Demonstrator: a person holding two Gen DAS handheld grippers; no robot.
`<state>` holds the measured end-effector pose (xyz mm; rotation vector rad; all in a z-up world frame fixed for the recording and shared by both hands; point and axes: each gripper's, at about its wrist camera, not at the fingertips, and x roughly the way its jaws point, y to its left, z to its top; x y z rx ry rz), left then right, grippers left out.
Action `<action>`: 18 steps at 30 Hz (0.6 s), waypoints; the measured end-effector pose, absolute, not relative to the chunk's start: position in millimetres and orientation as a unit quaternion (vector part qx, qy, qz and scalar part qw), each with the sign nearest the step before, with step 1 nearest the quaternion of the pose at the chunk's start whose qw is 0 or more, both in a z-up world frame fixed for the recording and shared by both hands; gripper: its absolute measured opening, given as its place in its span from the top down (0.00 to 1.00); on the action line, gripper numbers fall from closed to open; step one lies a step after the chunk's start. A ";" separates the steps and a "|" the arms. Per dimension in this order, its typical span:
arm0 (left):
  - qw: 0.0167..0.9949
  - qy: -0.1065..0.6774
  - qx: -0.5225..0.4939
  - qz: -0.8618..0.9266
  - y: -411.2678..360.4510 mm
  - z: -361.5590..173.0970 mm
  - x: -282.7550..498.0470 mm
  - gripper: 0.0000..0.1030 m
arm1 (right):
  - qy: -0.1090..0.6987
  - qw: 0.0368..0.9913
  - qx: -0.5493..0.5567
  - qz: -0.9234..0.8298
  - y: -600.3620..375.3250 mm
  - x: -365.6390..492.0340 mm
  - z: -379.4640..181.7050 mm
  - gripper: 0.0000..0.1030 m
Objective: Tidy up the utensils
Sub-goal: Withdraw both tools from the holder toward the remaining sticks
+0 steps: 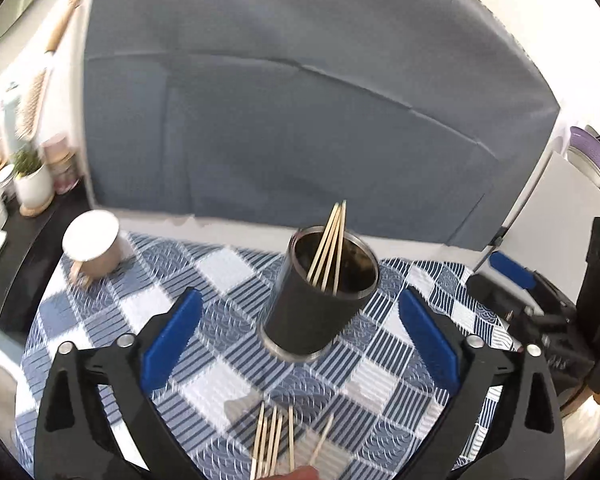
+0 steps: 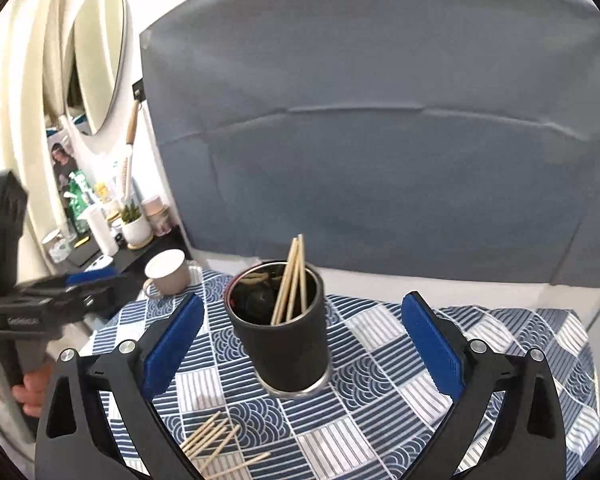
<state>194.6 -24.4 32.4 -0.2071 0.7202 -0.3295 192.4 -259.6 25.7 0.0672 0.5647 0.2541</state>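
A black metal-rimmed cup [image 1: 316, 304] stands on the blue-and-white patterned cloth [image 1: 112, 320] and holds several wooden chopsticks [image 1: 330, 246]. More chopsticks [image 1: 274, 444] lie loose on the cloth near the front edge. My left gripper [image 1: 300, 330] is open and empty, its blue pads [image 1: 172, 340] to either side of the cup and in front of it. In the right wrist view the same cup [image 2: 282, 332] with chopsticks [image 2: 292, 280] stands between my open, empty right gripper [image 2: 304, 338] pads [image 2: 434, 344]. Loose chopsticks [image 2: 216, 440] lie at lower left there.
A beige mug [image 1: 94, 246] sits at the cloth's far left corner; it also shows in the right wrist view [image 2: 168, 272]. A grey-blue backdrop [image 1: 300, 100] rises behind the table. A shelf at the left holds a potted plant [image 1: 32, 182] and small jars.
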 end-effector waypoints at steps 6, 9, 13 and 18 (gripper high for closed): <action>0.925 0.354 -0.077 -0.113 -16.8 26.6 146.6 0.06 | 0.304 0.936 0.050 0.170 -268.6 168.4 23.7 0.08; 0.930 0.355 -0.035 -0.093 -22.8 23.1 121.2 0.06 | 0.310 0.929 0.048 0.198 -268.4 155.1 20.2 0.08; 0.930 0.362 -0.026 -0.065 -26.9 13.8 94.3 0.06 | 0.330 0.916 0.046 0.225 -262.5 145.9 11.7 0.08; 0.922 0.382 -0.043 -0.049 -25.1 -2.0 63.3 0.06 | 0.352 0.901 0.056 0.246 -257.6 129.8 -11.3 0.08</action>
